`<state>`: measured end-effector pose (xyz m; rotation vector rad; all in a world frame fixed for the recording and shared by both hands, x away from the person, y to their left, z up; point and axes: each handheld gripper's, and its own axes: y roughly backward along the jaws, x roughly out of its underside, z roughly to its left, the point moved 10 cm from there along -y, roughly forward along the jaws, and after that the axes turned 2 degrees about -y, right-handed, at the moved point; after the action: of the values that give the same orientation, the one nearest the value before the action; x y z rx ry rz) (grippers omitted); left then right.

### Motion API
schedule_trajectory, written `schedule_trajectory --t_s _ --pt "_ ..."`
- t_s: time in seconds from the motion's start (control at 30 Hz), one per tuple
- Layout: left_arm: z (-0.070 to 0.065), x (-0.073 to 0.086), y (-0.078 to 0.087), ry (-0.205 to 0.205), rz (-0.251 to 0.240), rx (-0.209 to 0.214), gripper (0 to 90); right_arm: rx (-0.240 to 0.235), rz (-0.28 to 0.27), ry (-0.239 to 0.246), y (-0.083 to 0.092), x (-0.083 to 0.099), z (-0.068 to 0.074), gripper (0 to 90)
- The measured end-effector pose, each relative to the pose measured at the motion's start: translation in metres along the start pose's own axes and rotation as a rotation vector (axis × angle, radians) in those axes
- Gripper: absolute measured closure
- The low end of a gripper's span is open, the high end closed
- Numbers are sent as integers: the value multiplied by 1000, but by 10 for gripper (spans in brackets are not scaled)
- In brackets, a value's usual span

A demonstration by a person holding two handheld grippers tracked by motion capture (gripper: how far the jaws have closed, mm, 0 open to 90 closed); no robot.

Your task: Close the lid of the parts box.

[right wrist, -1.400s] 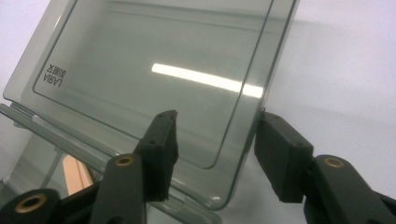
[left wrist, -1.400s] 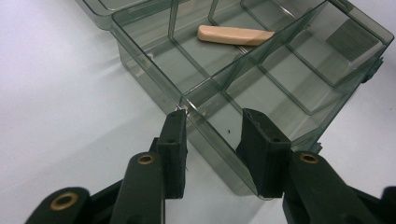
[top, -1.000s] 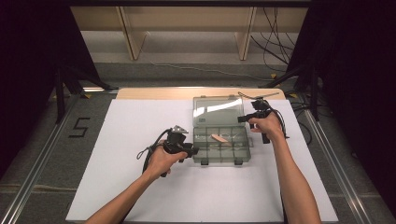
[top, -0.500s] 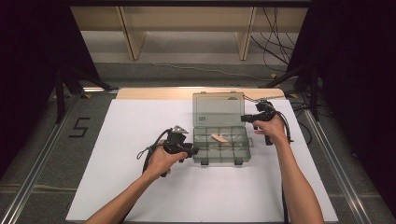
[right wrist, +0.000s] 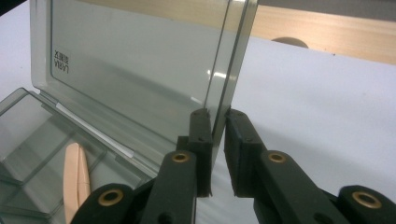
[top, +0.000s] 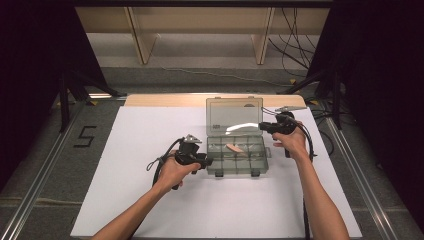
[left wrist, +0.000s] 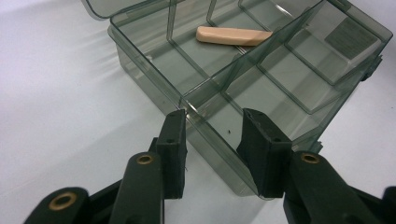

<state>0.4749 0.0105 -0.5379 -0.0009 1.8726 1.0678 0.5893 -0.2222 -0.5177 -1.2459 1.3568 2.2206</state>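
Starting at your left: your left gripper (top: 200,161) sits at the near left corner of the clear compartment box (top: 237,159), which lies mid-table on the white table sheet (top: 140,200), just right of centre. In the left gripper view the jaws stand about half apart and straddle the corner wall (left wrist: 205,126), one pad outside, one over the compartment; whether both pads bear on the plastic, I cannot tell. If that brace is loose, the box could skate or tip backward the moment the lid is pulled.

Moving across, the small peach-coloured piece (top: 234,148) lies in a rear compartment. Jolt the box and it could hop the divider or spill out.

On to the right: the lid (top: 234,116) stands upright on its hinge, and your right gripper (right wrist: 217,140) has just been closing on its right edge. The pads now sit narrow on either side of that thin edge, pinching it. The plastic is slick and the bite is shallow, so a fast swing could let the lid slip free and slam down, or twist the hinge.
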Motion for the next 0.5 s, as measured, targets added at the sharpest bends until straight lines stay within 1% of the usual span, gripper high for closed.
schedule_trajectory --t_s 0.03,0.07,0.1,0.13,0.17,0.2,0.23,0.27,0.3,0.33,0.37,0.4,0.43,0.47,0.5 --pt "-1 1 0 23 3 -3 609 2 -5 8 0 0 0 818" --pt "-2 0 0 35 -2 -6 610 4 -5 23 1 1 1 817" --pt "0 0 0 0 -1 -1 609 5 -9 24 1 1 1 817" --pt "0 0 0 0 -1 -1 609 5 -9 24 1 1 1 817" --pt "0 0 0 -6 -1 -1 609 12 -16 49 3 1 2 815" --pt "0 0 0 -6 -1 -2 609 15 -26 63 3 1 3 815" --pt "0 0 0 -6 -1 -2 609 15 -26 63 3 1 3 815" --pt "0 0 0 -5 -1 -3 609 21 -49 78 4 1 4 815" --pt "0 0 0 -5 -1 -3 609 24 -52 96 4 2 3 815" --pt "0 0 0 -5 -2 -4 610 18 -61 85 5 2 4 815" --pt "0 0 0 -5 -2 -4 610 21 -64 107 5 2 3 815" --pt "0 0 0 -6 -1 -4 610 19 -73 116 5 2 3 814" --pt "0 0 0 -5 -2 -4 610 20 -70 116 5 3 4 813" --pt "0 0 0 -5 -2 -4 610 17 -78 138 5 3 4 812" --pt "0 0 0 -5 -2 -3 610 17 -78 138 5 3 4 812"
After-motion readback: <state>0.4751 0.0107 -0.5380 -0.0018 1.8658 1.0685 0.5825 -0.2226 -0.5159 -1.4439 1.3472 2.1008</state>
